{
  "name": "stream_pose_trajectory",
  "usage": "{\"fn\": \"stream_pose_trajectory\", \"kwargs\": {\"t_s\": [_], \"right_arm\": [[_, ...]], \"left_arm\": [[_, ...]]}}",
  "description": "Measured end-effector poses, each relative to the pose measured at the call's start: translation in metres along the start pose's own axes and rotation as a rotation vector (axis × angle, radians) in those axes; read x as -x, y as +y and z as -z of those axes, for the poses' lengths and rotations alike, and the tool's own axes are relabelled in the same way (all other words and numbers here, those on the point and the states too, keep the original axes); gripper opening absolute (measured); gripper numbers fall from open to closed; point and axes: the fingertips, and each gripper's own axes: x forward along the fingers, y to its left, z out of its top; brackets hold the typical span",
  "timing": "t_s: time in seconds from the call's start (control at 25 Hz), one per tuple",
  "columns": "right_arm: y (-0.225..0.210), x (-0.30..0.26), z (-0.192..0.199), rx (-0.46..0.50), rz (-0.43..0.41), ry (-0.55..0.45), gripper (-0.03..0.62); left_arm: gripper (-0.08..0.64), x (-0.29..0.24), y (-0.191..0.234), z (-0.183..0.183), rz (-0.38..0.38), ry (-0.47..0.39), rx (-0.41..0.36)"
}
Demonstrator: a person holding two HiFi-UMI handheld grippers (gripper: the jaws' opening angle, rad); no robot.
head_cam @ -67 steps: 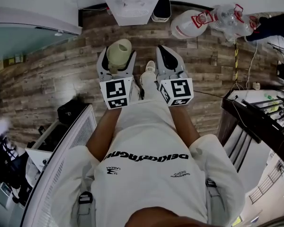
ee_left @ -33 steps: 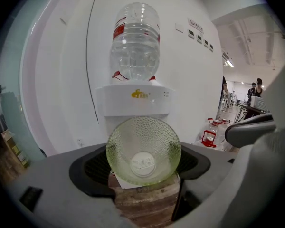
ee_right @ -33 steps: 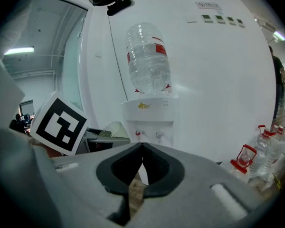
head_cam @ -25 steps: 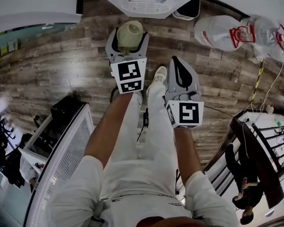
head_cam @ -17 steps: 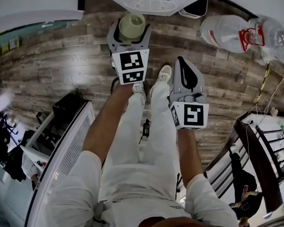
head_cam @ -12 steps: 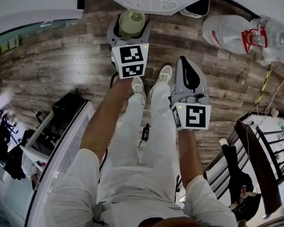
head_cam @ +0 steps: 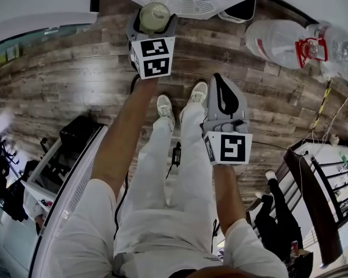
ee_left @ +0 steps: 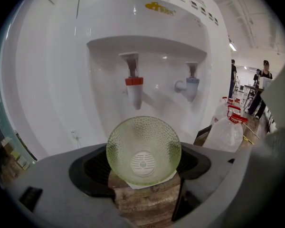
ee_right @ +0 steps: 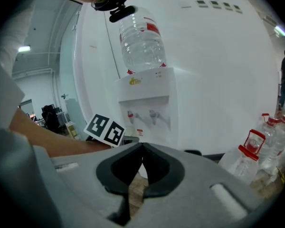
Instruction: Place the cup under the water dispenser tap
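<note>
1 cup (ee_left: 143, 156), 1 water dispenser (ee_left: 147, 46) with 2 taps (ee_left: 134, 87) (ee_left: 190, 85), 2 jugs (head_cam: 272, 36) (head_cam: 330, 42) on the floor (head_cam: 64, 86), 2 grippers (head_cam: 153, 11) (head_cam: 218, 81), 2 shoes (head_cam: 164, 106) (head_cam: 198, 91).

**Bright, even light; strong fisheye bend**

Soft white indoor light fills every view, and shadows are faint. In the head view a pale glare lies on the wooden floor (head_cam: 90, 94) at 9 o'clock. Both gripper views fade to black at the corners. The cup (ee_left: 143, 149) is sharp, while the grey body of the left tool (ee_left: 143, 167) blurs at 6 o'clock. A ceiling strip (ee_left: 232, 46) flares at 2 o'clock.
</note>
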Motion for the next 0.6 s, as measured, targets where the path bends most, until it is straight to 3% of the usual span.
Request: {"fn": "stream_pose_trajectory", "kwargs": {"t_s": [0.6], "right_arm": [[-0.01,-0.004,0.005,-0.002,0.009,0.009,-0.002]], "left_arm": [[0.377,-0.055,0.003,0.017,0.017,0.058,0.011]]}}
